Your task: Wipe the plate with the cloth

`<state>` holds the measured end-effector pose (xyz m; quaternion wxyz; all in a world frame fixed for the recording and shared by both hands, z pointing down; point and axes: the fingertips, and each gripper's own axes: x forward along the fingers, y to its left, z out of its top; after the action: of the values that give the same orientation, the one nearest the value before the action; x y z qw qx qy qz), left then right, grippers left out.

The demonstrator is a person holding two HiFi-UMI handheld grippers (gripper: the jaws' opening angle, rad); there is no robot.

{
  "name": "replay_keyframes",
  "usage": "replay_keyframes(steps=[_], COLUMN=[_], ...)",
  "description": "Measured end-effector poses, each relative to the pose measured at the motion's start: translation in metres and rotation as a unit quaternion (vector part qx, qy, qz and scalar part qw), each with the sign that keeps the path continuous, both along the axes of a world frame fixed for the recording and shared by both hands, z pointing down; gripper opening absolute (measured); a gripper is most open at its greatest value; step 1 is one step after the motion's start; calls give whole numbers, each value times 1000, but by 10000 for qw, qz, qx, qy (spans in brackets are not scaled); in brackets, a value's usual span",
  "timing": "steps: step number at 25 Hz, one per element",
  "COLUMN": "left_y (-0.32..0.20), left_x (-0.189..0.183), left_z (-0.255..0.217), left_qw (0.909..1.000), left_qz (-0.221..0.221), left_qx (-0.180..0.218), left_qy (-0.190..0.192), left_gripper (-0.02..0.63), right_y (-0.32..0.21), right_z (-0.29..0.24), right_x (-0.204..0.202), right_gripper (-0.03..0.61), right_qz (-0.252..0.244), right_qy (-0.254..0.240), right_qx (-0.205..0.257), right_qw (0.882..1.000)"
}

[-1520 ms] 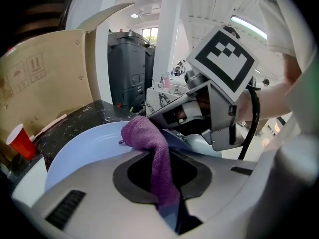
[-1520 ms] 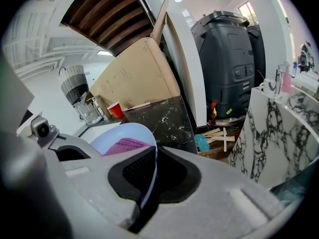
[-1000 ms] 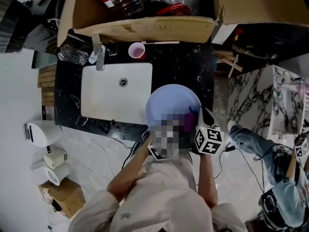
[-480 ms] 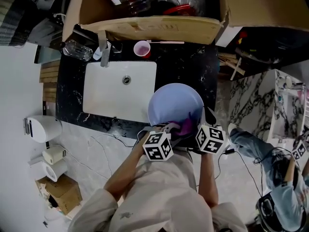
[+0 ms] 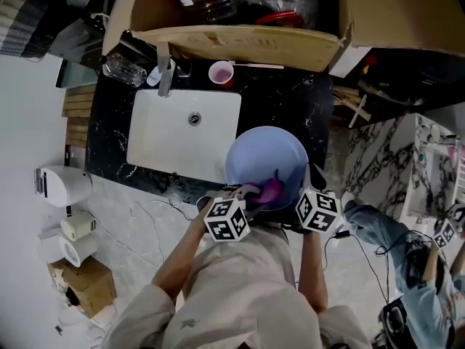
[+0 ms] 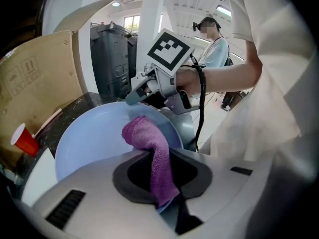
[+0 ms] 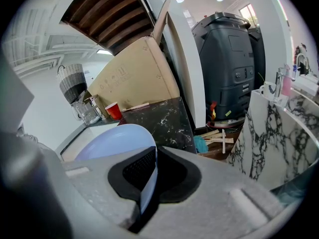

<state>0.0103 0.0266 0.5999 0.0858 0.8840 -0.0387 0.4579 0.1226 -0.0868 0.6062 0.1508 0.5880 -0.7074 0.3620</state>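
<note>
Beige short-sleeved shirt (image 5: 240,289); left hand-held gripper (image 6: 157,179), right hand-held gripper (image 7: 149,183): grey, black-white marker cubes (image 5: 226,219), black cable (image 6: 201,108).

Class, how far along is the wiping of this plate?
Done: the right gripper clamps the rim of the pale blue round plate, and the left gripper grips the purple terry cloth. In hand: the cloth lies against the plate's face. Left: how much is wiped cannot be told.

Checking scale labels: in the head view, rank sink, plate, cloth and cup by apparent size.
1. sink
2. plate, though it is held nearer the camera than the sink
3. cloth and cup look about alike, so they are not ranked
</note>
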Motion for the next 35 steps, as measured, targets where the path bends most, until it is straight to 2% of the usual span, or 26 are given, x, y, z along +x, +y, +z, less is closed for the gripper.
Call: replay_keyframes(steps=[15, 35], left_y=[-26, -77], left_x=[-37, -71], left_z=[-3, -8], left_qw=[9984, 9965], left_qz=[-497, -552], left_qx=[252, 549], left_qy=[-56, 303], left_gripper=[58, 58], right_y=[0, 2], right_z=[0, 0], right_x=[-1, -4], right_gripper=[18, 18], right_qz=[-133, -203], right_qy=[-16, 53], right_qx=[28, 174], right_qw=[9999, 9996])
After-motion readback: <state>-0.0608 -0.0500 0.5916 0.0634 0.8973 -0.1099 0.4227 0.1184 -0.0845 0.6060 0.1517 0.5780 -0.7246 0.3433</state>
